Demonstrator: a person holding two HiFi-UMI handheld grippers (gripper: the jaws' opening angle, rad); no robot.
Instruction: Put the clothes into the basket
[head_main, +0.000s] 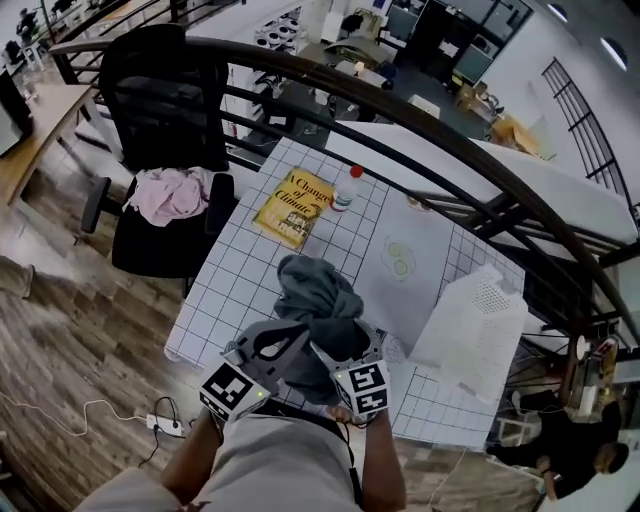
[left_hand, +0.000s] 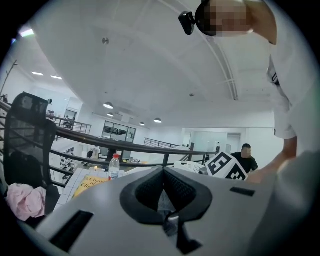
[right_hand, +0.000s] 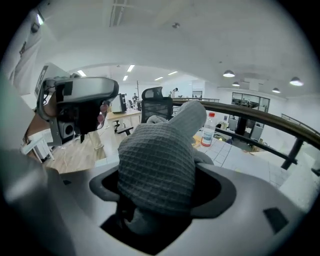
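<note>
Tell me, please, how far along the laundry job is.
Nothing looks done: no clothing shows in the white basket. In hand: left gripper and right gripper both clamp the grey garment over the table. Remaining: dropping it in, then the pink garment on the chair.

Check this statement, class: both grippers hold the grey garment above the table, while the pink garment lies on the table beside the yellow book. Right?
No. The pink garment lies on the seat of the black chair, not on the table, as the head view shows. The left gripper and right gripper do hold the grey garment.
</note>
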